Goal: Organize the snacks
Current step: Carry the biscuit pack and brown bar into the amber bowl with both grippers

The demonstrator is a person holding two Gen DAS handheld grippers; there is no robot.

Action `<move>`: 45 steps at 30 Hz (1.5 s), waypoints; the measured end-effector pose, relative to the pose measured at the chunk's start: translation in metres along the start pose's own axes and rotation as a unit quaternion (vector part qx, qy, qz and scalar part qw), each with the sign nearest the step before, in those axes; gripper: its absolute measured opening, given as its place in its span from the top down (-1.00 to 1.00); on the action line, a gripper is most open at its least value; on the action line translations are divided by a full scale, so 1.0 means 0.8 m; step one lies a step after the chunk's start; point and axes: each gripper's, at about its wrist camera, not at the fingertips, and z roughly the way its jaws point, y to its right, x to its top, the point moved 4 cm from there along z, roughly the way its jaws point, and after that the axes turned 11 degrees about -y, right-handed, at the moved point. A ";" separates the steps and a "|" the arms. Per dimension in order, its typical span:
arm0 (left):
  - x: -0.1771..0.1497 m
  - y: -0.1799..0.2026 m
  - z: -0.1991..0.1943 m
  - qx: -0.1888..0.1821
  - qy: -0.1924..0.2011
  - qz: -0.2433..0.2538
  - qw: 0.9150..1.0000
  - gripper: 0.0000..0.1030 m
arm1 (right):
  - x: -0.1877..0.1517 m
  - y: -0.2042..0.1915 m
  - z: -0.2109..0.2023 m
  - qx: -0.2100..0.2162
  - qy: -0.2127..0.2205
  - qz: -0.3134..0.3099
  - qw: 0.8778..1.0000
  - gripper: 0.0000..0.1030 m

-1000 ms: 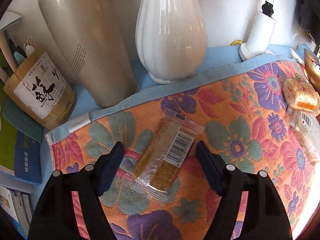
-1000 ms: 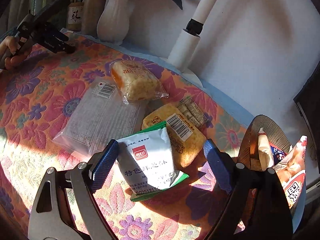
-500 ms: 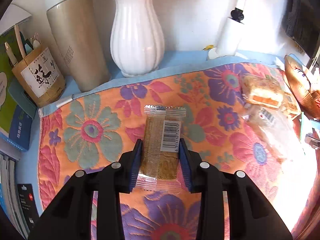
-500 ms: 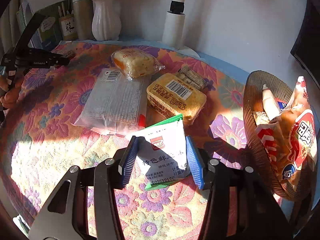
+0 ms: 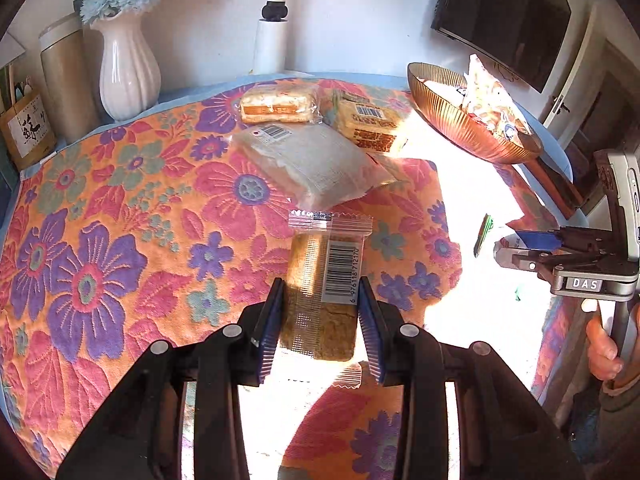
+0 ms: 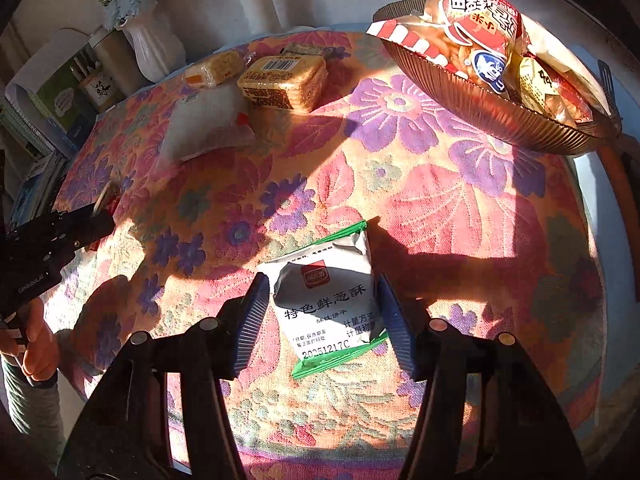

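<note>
My left gripper [image 5: 320, 320] is shut on a clear-wrapped brown snack bar [image 5: 326, 280] with a barcode, held above the floral tablecloth. My right gripper [image 6: 324, 316] is shut on a white and green snack packet [image 6: 328, 300], also lifted off the cloth. A ribbed copper bowl [image 6: 500, 116] holding several snack bags stands at the right back of the table; it also shows in the left wrist view [image 5: 460, 128]. On the cloth lie a clear flat pack [image 5: 312, 164], a wrapped cake [image 5: 278, 106] and a yellow cracker pack [image 5: 370, 124].
A white vase [image 5: 128, 68], a beige tumbler [image 5: 66, 76] and a pen holder [image 5: 28, 128] stand along the back left. A white lamp base [image 5: 272, 44] is by the wall. Books [image 6: 36, 132] sit off the table's left side.
Both grippers closed on their snacks and lifted them. The left gripper pulled back from the vase toward the table's middle; the right gripper moved toward the bowl.
</note>
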 end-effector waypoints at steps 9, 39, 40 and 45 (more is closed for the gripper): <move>-0.014 0.009 0.017 0.016 -0.023 -0.006 1.000 0.32 | -0.013 0.006 0.000 -0.030 0.028 -0.066 0.997 -0.57; -0.009 0.068 -0.002 0.026 0.010 0.012 1.000 0.35 | -0.040 0.005 -0.022 -0.051 0.098 -0.067 0.992 0.01; -0.001 0.076 -0.008 0.025 0.016 0.020 0.999 0.35 | -0.039 0.008 -0.032 -0.051 0.106 -0.063 0.991 0.01; 0.056 0.127 -0.032 0.016 0.049 0.078 0.996 0.35 | -0.013 0.041 -0.098 -0.070 0.169 -0.043 0.982 0.01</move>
